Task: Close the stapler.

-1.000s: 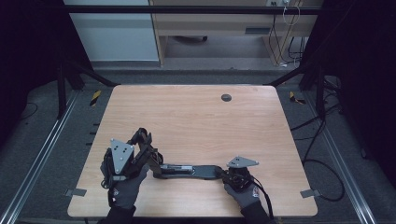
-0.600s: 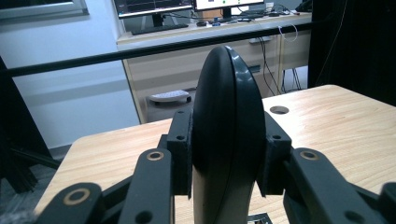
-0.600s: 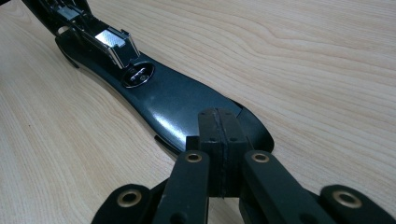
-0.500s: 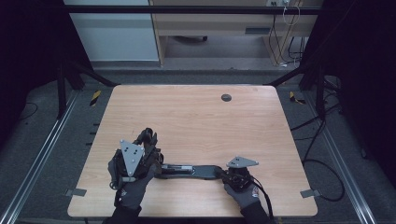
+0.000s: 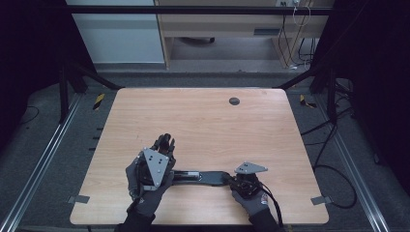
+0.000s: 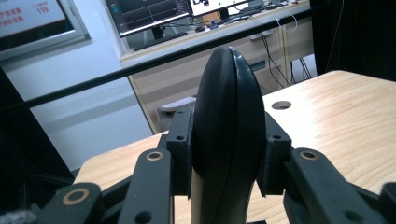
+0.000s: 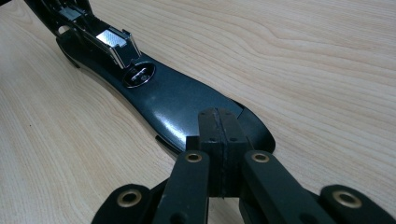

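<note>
Grey gloves, dark sleeves, black jaws with brass-ringed pivots, grey three-cornered plates, black cable

Stapler's (image 5: pixel 200 177) left end hidden under the left gripper (image 5: pixel 153 166), its far end cut off in the right gripper view — monitor text too blurred to read

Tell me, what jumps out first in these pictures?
A long black stapler, swung open flat, lies near the front edge of the wooden table. The left tool clamps the rounded black top arm, while the right tool, jaws shut, presses on the other end. A small round hole sits far back.
</note>
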A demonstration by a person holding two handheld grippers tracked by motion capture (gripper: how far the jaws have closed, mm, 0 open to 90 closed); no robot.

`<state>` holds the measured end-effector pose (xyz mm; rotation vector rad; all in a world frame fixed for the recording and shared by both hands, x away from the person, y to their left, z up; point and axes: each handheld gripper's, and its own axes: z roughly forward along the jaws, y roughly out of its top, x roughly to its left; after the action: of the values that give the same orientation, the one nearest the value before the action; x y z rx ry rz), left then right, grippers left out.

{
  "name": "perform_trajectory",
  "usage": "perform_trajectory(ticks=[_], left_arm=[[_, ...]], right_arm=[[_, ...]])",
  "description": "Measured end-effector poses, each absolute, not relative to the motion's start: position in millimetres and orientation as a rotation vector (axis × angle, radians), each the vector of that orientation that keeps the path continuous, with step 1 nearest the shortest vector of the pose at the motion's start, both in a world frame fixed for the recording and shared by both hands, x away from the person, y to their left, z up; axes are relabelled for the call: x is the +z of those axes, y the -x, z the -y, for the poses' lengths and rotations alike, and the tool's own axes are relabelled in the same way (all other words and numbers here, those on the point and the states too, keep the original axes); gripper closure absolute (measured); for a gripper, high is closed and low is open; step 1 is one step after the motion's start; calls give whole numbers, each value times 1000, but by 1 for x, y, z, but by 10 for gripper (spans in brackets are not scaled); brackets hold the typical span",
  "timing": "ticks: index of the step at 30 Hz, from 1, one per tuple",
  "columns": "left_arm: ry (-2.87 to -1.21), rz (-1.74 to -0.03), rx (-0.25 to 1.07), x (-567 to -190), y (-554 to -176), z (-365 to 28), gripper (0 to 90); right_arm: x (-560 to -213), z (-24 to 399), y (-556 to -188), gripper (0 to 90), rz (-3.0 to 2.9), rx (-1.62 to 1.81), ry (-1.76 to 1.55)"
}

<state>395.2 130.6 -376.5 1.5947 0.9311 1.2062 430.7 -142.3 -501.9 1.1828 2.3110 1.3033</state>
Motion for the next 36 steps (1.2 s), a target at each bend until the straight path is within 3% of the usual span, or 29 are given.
perform_trajectory(ticks=[16, 36], left_arm=[[-1757, -744, 1386, -399, -392, -71, 617], [-1863, -604, 1514, -425, -390, -36, 606]], right_arm=[[-502, 142, -430, 900, -2314, 1305, -1179], [-502, 142, -430, 900, -2314, 1311, -1172]])
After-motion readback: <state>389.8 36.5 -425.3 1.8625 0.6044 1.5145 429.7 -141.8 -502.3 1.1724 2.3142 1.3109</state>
